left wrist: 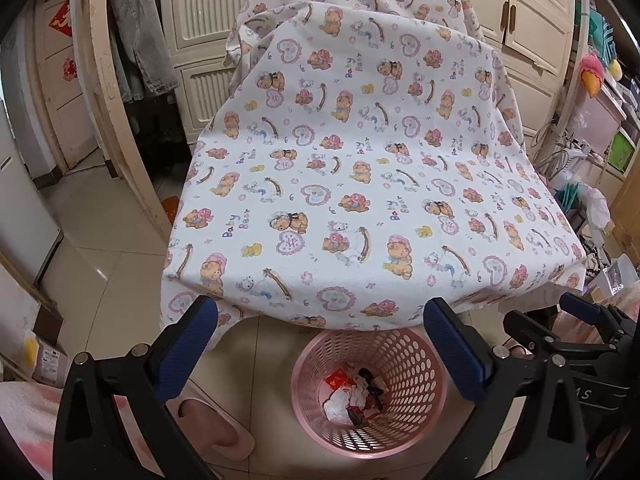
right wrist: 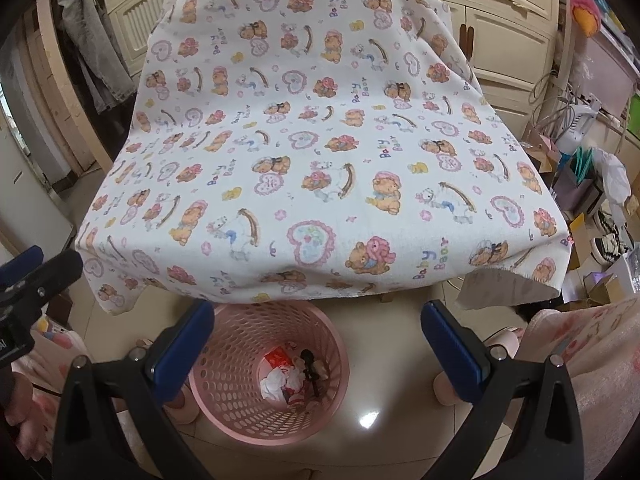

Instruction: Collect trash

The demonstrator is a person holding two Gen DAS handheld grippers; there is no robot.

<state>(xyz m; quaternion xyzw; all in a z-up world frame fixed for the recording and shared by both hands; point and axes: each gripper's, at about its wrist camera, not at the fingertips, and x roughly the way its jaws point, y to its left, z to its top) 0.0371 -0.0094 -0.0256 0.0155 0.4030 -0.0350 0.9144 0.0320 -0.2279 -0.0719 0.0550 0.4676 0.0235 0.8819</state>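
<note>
A pink perforated trash basket (left wrist: 416, 364) stands on the tiled floor in front of the table; it also shows in the right wrist view (right wrist: 236, 344). Crumpled white and red wrappers with a dark item (left wrist: 354, 396) lie at its bottom, also seen in the right wrist view (right wrist: 292, 380). My left gripper (left wrist: 320, 320) is open and empty above the basket. My right gripper (right wrist: 318, 320) is open and empty above the floor beside the basket. The right gripper also shows in the left wrist view (left wrist: 576, 320). The left gripper shows at the left edge of the right wrist view (right wrist: 24, 276).
A table draped in a bear-print cloth (left wrist: 352, 168) fills the middle, overhanging the basket. Pink slippers (left wrist: 216, 428) lie on the floor. Cream cabinets (left wrist: 208, 40) stand behind. Boxes, bags and shoes (right wrist: 600, 208) clutter the right side. A door (left wrist: 60, 92) is on the left.
</note>
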